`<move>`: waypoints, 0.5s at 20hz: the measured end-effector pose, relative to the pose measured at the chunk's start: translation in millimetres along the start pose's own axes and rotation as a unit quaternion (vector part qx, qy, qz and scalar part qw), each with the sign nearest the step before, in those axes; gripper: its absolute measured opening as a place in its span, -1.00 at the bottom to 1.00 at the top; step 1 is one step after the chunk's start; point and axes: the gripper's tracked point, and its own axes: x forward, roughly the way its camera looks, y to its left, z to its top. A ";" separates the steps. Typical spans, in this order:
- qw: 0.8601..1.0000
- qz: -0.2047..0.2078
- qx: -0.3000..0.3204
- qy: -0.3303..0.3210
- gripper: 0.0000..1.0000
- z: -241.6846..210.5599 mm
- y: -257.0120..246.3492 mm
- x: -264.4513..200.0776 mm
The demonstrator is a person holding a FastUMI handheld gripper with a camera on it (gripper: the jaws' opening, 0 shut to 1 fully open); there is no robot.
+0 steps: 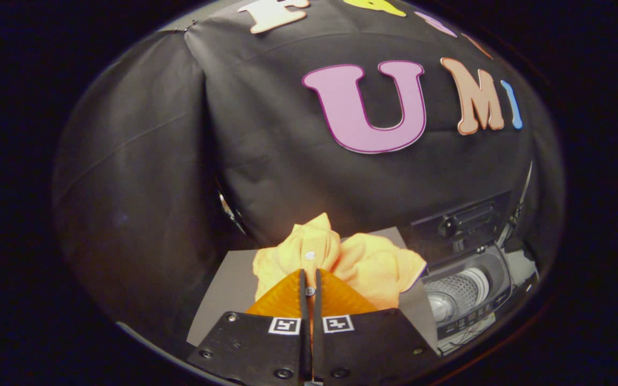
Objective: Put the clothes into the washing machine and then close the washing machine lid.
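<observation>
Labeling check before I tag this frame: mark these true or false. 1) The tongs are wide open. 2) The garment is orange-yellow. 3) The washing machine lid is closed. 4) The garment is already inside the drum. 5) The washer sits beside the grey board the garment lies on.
1) False. The tongs are nearly closed, pinching a fold of the shirt.
2) True.
3) False. The washing machine has its lid raised, and the drum is visible.
4) False. The shirt lies just ahead of the tongs on the grey board, outside the drum.
5) True.
</observation>
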 end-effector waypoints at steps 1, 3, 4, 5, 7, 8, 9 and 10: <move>1.000 -0.006 -0.002 -0.012 -0.98 12.5 -4.3 -10.0; 0.999 -0.016 -0.007 -0.034 -0.98 36.4 -17.9 -27.6; 0.999 -0.018 -0.012 -0.038 -0.98 42.7 -28.3 -32.3; 0.999 -0.021 -0.011 -0.048 -0.98 50.6 -34.1 -39.3; 0.997 -0.035 -0.020 -0.065 -0.98 64.4 -56.8 -50.5; 0.996 -0.045 -0.027 -0.073 -0.98 70.4 -68.1 -52.9; 0.994 -0.057 -0.038 -0.083 -0.98 76.3 -79.7 -53.9; 0.992 -0.070 -0.053 -0.086 -0.98 78.7 -90.4 -56.5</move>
